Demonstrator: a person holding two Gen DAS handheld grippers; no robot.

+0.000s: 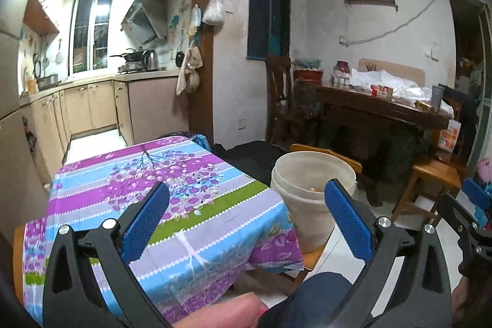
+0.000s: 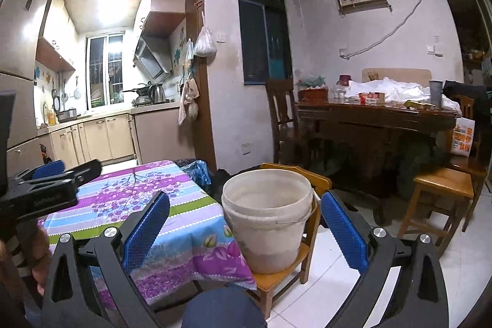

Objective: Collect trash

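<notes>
- Table with floral cloth (image 1: 160, 174) fills lower left of both views; no trash visible on it.
- White bucket (image 2: 267, 217) on a wooden chair (image 2: 276, 275), lower centre; left wrist view alone shows something orange-brown inside it.
- Left gripper (image 1: 246, 220) and right gripper (image 2: 246, 223): fingers spread wide, holding nothing.
- Bag (image 2: 462, 140), right edge: orange print, unreadable.

At three o'clock in the right wrist view, a white plastic bag with orange print (image 2: 462, 140) hangs beside the dark wooden table (image 2: 378, 116); its characters are too blurred to read. The red-and-white cartons (image 2: 369, 98) on that table are equally illegible.
</notes>
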